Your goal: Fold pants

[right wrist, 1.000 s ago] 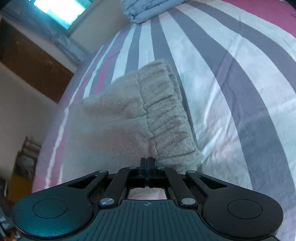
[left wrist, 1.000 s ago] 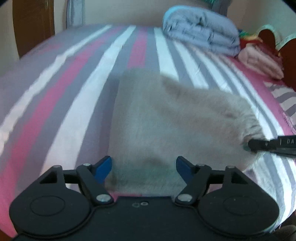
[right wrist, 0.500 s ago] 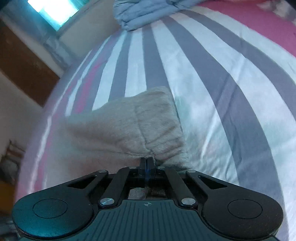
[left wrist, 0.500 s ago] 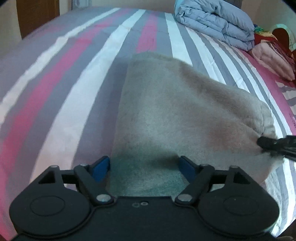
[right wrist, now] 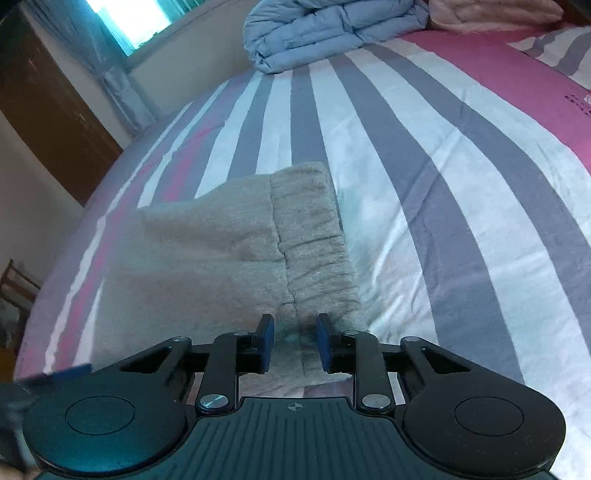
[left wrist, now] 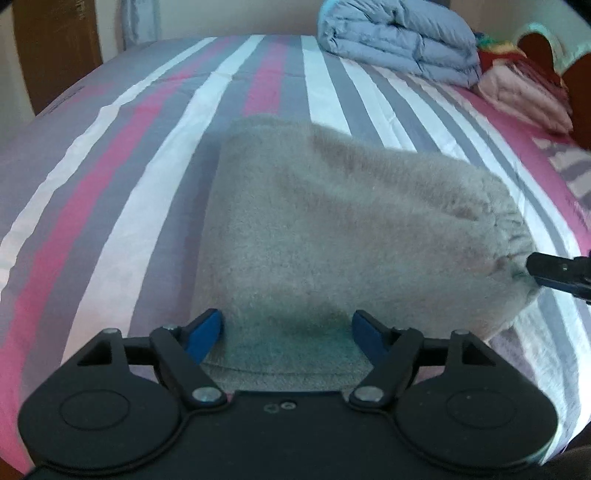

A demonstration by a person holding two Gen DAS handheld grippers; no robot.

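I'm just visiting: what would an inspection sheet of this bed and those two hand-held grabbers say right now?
Surface: striped bedsheet, pink, grey and white.
Job's things: grey fleece pants, folded into a thick pad, elastic waistband at one end.
Clutter: folded blue duvet; pink folded fabric.
Grippers: left gripper open, astride the pants' near edge; right gripper opening, pads clear of the waistband between them.
Cables: nothing seen.
Surroundings: wooden door, window with blue curtain.

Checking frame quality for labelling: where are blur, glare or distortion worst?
Left wrist view: the folded grey pants look soft and smeared; fisheye bends the striped bedsheet. Right wrist view: sharper waistband, window blown out top left.
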